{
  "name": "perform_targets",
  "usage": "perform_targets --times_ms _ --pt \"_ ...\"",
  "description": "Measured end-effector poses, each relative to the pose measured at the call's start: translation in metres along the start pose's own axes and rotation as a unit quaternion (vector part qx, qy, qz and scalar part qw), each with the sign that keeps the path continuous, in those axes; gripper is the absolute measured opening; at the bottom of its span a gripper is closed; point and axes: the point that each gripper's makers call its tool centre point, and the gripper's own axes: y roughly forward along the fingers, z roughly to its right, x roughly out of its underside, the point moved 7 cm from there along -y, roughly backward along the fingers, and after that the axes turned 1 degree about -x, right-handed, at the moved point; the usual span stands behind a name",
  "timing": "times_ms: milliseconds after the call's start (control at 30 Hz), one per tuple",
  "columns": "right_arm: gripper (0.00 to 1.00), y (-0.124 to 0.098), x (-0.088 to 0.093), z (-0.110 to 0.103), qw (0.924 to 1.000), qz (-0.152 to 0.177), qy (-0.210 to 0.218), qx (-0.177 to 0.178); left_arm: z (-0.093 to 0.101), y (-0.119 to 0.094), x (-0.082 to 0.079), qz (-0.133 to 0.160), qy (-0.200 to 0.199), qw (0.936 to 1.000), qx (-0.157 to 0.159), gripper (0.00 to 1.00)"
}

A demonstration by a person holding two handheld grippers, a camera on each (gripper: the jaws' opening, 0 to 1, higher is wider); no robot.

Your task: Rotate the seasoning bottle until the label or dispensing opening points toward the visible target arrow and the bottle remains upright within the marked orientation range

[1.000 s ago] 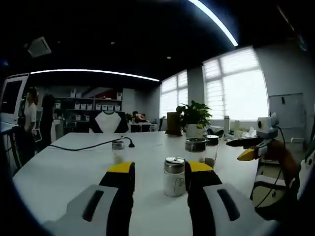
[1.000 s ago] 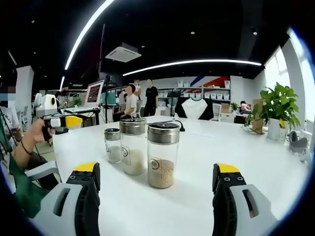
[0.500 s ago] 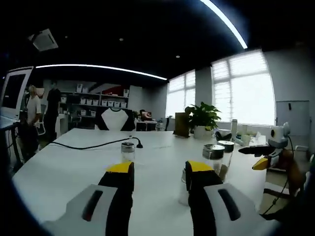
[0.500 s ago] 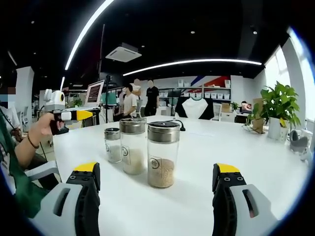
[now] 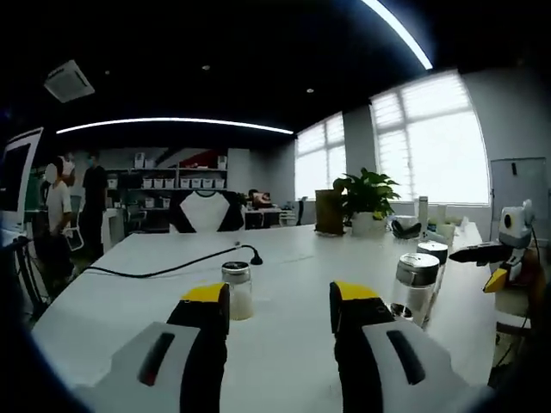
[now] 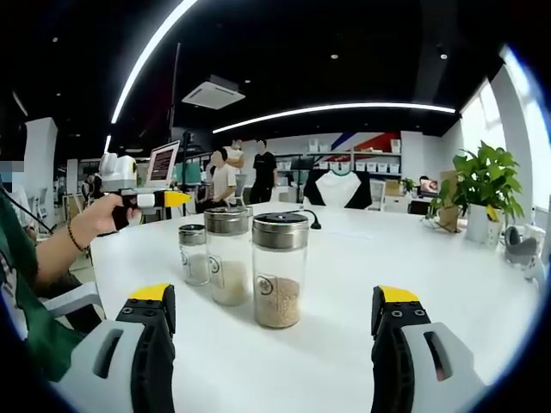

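Left gripper view: we see small seasoning bottle (image 5: 236, 289) on white table (image 5: 112, 297), just beside tip of left jaw of our left gripper (image 5: 280, 303), jaws parted, gripping nothing. Two taller jars (image 5: 417, 285) further right. Right gripper view: left gripper shows far left in hand (image 6: 109, 213). Three bottles in row, nearest one (image 6: 278, 269) holding tan granules. Right gripper (image 6: 274, 312) wide apart, empty.
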Motion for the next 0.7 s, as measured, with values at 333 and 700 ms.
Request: perform_targets --times_ms 333,700 --pt "0.96 -0.001 -0.001 0.002 1.0 0.002 0.004 0.002 -0.003 0.033 0.012 -0.002 -0.002 1.0 -0.008 0.55" --pt "0.96 -0.001 -0.001 0.004 1.0 0.0 0.004 0.004 -0.018 0.07 0.025 -0.014 -0.008 0.9998 -0.012 0.59"
